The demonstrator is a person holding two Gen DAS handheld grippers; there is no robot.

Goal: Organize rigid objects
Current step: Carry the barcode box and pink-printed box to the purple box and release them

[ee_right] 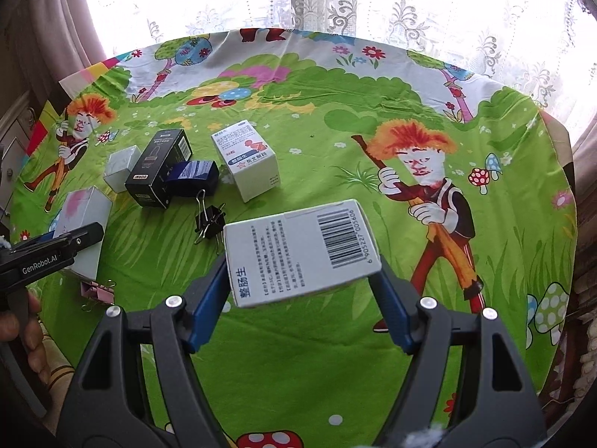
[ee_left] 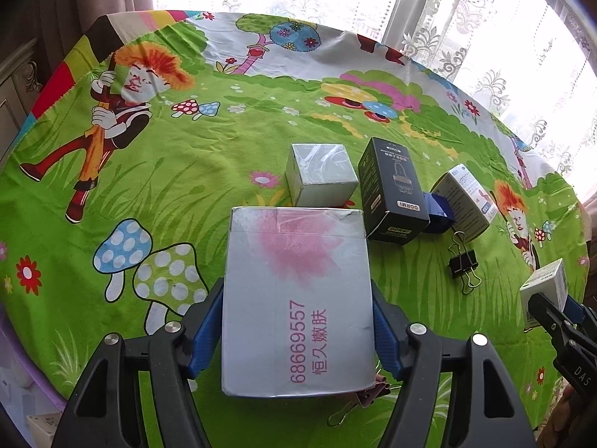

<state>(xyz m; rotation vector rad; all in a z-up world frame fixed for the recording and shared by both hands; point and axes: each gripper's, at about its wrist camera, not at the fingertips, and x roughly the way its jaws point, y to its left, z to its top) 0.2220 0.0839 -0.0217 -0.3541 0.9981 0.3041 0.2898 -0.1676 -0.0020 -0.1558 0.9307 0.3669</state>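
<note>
My left gripper (ee_left: 297,310) is shut on a large silver-grey box with a pink blot (ee_left: 296,298), its blue pads pressing both long sides; the same box (ee_right: 84,216) shows at the left of the right wrist view. My right gripper (ee_right: 303,261) is shut on a white medicine box with a barcode (ee_right: 302,252), tilted and lifted above the cloth; that box (ee_left: 546,287) also appears at the right edge of the left wrist view. On the cloth lie a small silver cube box (ee_left: 321,179), a black box (ee_left: 391,194), a blue box (ee_left: 440,211) and a white medicine box (ee_left: 464,199).
A round table under a bright green cartoon cloth (ee_right: 298,130) holds everything. A black binder clip (ee_left: 462,263) lies near the boxes, and a pink binder clip (ee_right: 97,291) sits by the silver box. Lace curtains (ee_right: 373,0) hang behind. A hand (ee_right: 18,328) shows at the left edge.
</note>
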